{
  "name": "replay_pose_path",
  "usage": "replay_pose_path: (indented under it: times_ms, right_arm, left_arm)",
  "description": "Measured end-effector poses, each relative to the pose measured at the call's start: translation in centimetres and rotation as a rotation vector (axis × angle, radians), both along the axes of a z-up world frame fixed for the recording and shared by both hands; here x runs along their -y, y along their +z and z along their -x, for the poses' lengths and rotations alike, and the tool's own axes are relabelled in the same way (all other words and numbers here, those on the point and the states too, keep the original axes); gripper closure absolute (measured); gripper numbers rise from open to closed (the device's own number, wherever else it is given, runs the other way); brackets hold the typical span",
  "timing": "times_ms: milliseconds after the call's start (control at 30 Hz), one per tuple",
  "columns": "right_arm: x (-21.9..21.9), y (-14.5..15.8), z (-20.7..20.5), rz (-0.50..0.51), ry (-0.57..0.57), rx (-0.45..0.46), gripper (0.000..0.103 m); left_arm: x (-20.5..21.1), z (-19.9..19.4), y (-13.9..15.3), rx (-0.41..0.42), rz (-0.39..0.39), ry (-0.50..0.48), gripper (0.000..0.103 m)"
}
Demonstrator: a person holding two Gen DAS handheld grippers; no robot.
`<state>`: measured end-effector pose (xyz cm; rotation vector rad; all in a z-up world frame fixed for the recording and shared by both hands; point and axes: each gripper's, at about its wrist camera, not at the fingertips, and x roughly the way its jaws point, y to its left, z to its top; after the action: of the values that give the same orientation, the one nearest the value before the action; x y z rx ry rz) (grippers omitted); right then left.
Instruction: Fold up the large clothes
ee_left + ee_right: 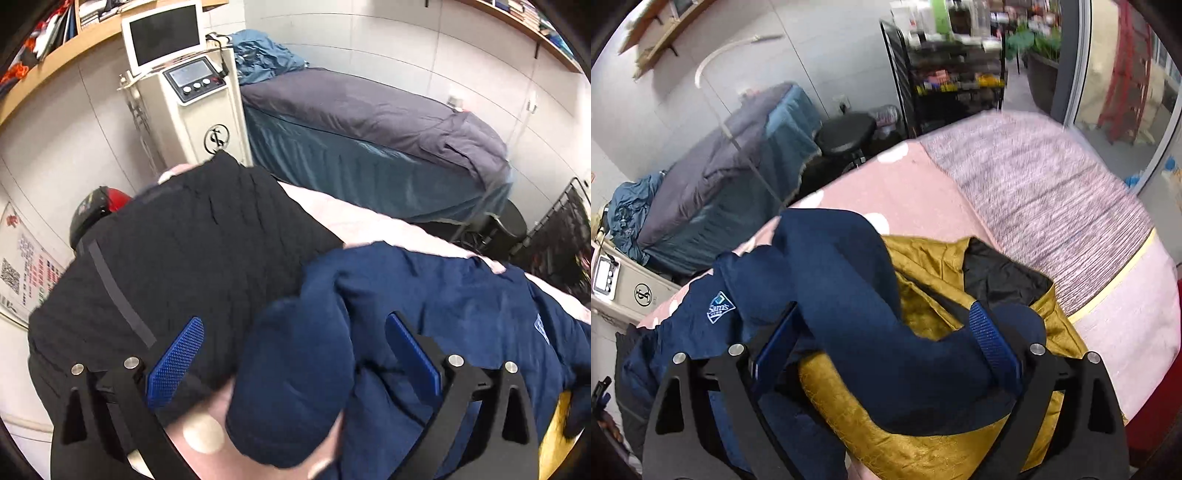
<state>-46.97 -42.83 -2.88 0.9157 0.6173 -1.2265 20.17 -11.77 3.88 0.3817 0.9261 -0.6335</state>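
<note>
the left gripper (291,354) hangs with its jaws wide apart over a navy jacket (424,295) lying on a pink-covered bed (354,218). a navy sleeve (291,384) lies between the blue pads (177,362), unpinched. a black garment (177,243) lies alongside.

Left gripper (291,350), black arms, silver screws, blue textured, slightly blurred jaws

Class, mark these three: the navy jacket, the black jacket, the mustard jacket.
navy jacket (849,295): right wrist view, sleeve.
black jacket (192,240): left wrist view, quilted back panel.
mustard jacket (923,454): right wrist view, shiny front fabric.
</note>
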Motion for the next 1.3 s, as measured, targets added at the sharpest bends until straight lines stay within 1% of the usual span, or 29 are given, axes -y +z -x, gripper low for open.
replay_pose_path:
  times_ms: [100, 200, 300, 333, 367, 433, 500, 567, 667, 733, 800, 833, 867, 933, 1000, 1033, 1100, 1133, 1167, 1233, 1300]
  right_arm:
    - [-2.8, 1.2, -1.6, 0.087, 0.063, -0.031, 0.013]
    - [-5.3, 1.5, -3.5, 0.132, 0.149, -0.076, 0.013]
    - [-7.9, 1.4, -5.3, 0.145, 0.237, -0.108, 0.013]
    - [-8.9, 1.3, -5.9, 0.150, 0.268, -0.126, 0.013]
    - [-9.7, 1.3, -6.3, 0.163, 0.289, -0.146, 0.013]
    - [-11.3, 1.1, -6.8, 0.178, 0.322, -0.162, 0.013]
    - [-12.9, 0.6, -7.4, 0.168, 0.360, -0.168, 0.013]
    - [-14.0, -0.4, -7.9, 0.128, 0.395, -0.158, 0.013]
    - [-15.6, -1.9, -8.5, 0.069, 0.410, -0.153, 0.013]
    - [-16.6, -2.3, -8.7, 0.047, 0.405, -0.135, 0.013]
    - [-17.4, -2.3, -8.6, 0.051, 0.386, -0.127, 0.013]
    - [-17.9, -1.9, -8.3, 0.068, 0.353, -0.131, 0.013]
    - [-18.2, -1.7, -7.9, 0.095, 0.312, -0.139, 0.013]
    - [-19.0, -0.3, -5.9, 0.176, 0.183, -0.133, 0.013]
    - [-19.0, 0.7, -4.2, 0.202, 0.077, -0.132, 0.013]
    - [-18.8, 1.0, -3.2, 0.200, 0.029, -0.131, 0.013]
    - [-18.3, 0.8, -2.0, 0.156, 0.008, -0.109, 0.013]
    - [-18.1, 0.5, -1.5, 0.118, 0.003, -0.111, 0.013]
    - [-18.2, 0.4, -1.2, 0.103, -0.004, -0.117, 0.013]
    - [-18.7, 0.5, -1.2, 0.104, 0.001, -0.108, 0.013]
    - [-19.3, 0.3, -1.6, 0.088, 0.036, -0.104, 0.013]
  left_arm:
    - [-0.4, 2.8, -0.6, 0.013, -0.010, -0.066, 0.006]
    - [-0.5, 6.8, -2.0, 0.025, -0.041, -0.177, 0.006]
    - [-1.1, 12.0, -4.5, 0.009, -0.102, -0.334, 0.006]
    - [-1.5, 13.2, -5.1, 0.008, -0.120, -0.372, 0.006]
    - [-1.9, 15.0, -6.2, 0.013, -0.153, -0.427, 0.006]
    - [-2.8, 17.3, -7.9, 0.012, -0.198, -0.489, 0.006]
    - [-4.1, 19.1, -9.6, 0.003, -0.238, -0.531, 0.006]
    - [-5.7, 20.6, -11.6, -0.018, -0.279, -0.560, 0.006]
    - [-7.8, 22.1, -13.7, 0.006, -0.334, -0.591, 0.006]
    - [-8.9, 23.1, -14.5, 0.031, -0.354, -0.622, 0.006]
    - [-9.8, 24.1, -15.2, 0.077, -0.372, -0.670, 0.006]
    - [-10.0, 24.5, -15.4, 0.099, -0.379, -0.693, 0.006]
    - [-10.3, 24.9, -15.7, 0.121, -0.387, -0.716, 0.006]
    - [-10.6, 25.5, -16.3, 0.153, -0.406, -0.746, 0.006]
    - [-10.8, 25.9, -16.5, 0.167, -0.410, -0.759, 0.006]
    - [-10.9, 26.0, -16.7, 0.169, -0.401, -0.760, 0.006]
    - [-11.0, 25.9, -16.9, 0.167, -0.396, -0.765, 0.006]
    - [-11.0, 26.2, -16.9, 0.169, -0.397, -0.774, 0.006]
    - [-11.0, 26.6, -17.0, 0.176, -0.399, -0.798, 0.006]
    - [-11.3, 27.5, -16.8, 0.186, -0.396, -0.845, 0.006]
    - [-11.7, 28.3, -16.6, 0.172, -0.396, -0.900, 0.006]
